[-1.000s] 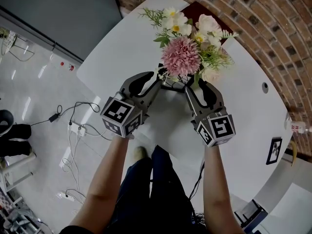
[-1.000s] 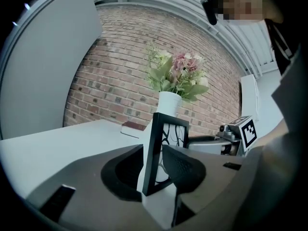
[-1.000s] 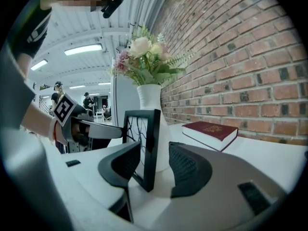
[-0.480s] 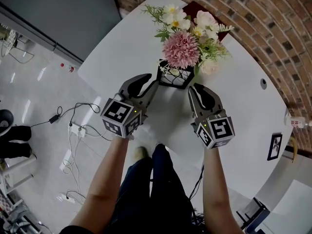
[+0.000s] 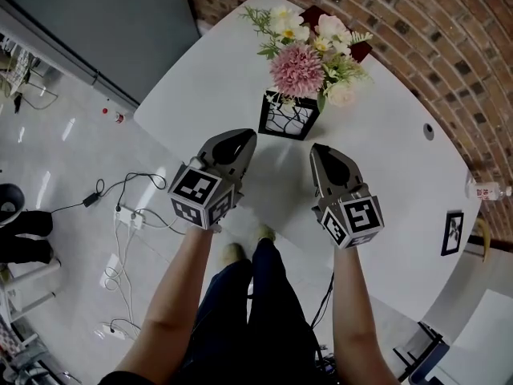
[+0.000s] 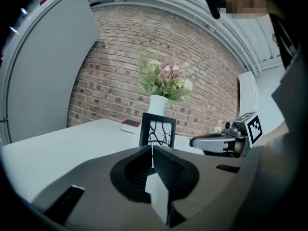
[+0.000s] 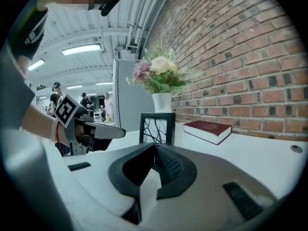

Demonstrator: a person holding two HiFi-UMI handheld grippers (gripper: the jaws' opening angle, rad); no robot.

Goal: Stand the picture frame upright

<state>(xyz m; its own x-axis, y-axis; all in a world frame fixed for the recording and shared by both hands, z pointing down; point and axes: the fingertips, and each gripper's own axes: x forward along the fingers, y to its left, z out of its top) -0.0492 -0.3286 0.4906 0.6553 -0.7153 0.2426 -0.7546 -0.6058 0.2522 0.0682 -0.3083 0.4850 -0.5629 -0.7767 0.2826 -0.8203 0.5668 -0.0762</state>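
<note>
The black picture frame [image 5: 288, 117] with a branch drawing stands upright on the white table [image 5: 200, 79], just in front of the flower vase [image 6: 158, 105]. It also shows ahead in the left gripper view, frame [image 6: 157, 130], and in the right gripper view, frame [image 7: 157, 128]. My left gripper [image 5: 240, 139] is a short way back from the frame's left side. Its jaws have just been closing, and now they meet with nothing between them. My right gripper [image 5: 321, 152] sits back from the frame's right side, shut and empty. Neither gripper touches the frame.
A bouquet of pink and white flowers [image 5: 309, 50] rises behind the frame. A dark red book [image 7: 208, 129] lies by the brick wall [image 5: 449, 46]. At the table's right edge are a small framed picture [image 5: 452, 233] and a bottle [image 5: 485, 189]. Cables [image 5: 120, 207] run across the floor on the left.
Both grippers have let go of the frame, drawn back toward the person and closed their jaws. The frame stays standing on its own.
</note>
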